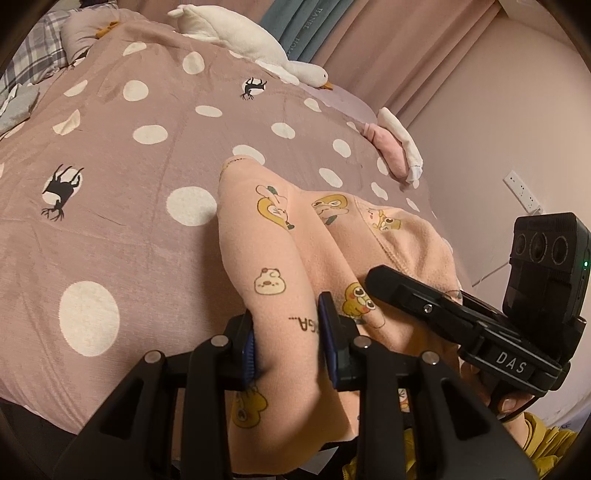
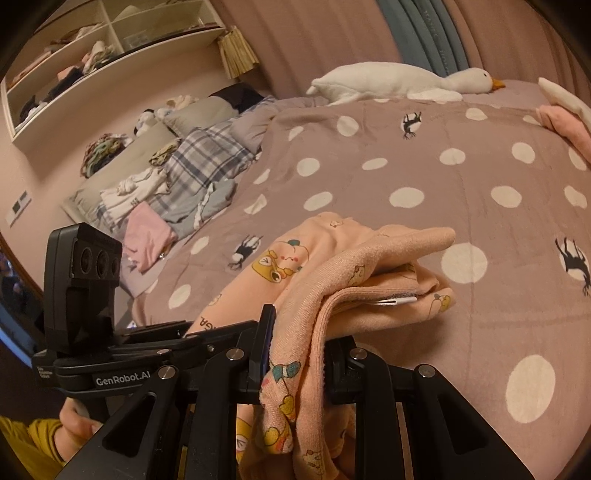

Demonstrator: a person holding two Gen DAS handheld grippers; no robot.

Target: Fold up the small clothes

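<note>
both grippers hold one peach garment point(image 1: 291, 236) printed with cartoon animals. the left gripper point(image 1: 290, 339) has its jaws narrowed on a thick fold of the cloth, blue pads pressing either side. the right gripper point(image 2: 295, 350) likewise clamps a bunched edge, jaws narrow, with cloth hanging down below them. each view catches the other gripper beside it, with a hand point(image 2: 75, 424) in a yellow sleeve point(image 2: 26, 439) at its grip. from the jaws the garment runs forward, its far end draped on the bed point(image 1: 110, 155), which has a mauve cover with white dots and black deer. farther off, at the bed's right edge, lies a pink and white bundle point(image 1: 391, 147). a white plush goose point(image 2: 399, 81) lies along the far side by the curtains point(image 2: 332, 33). folded clothes and pillows point(image 2: 159, 188) sit at the far left, under a wall shelf point(image 2: 110, 48).
</note>
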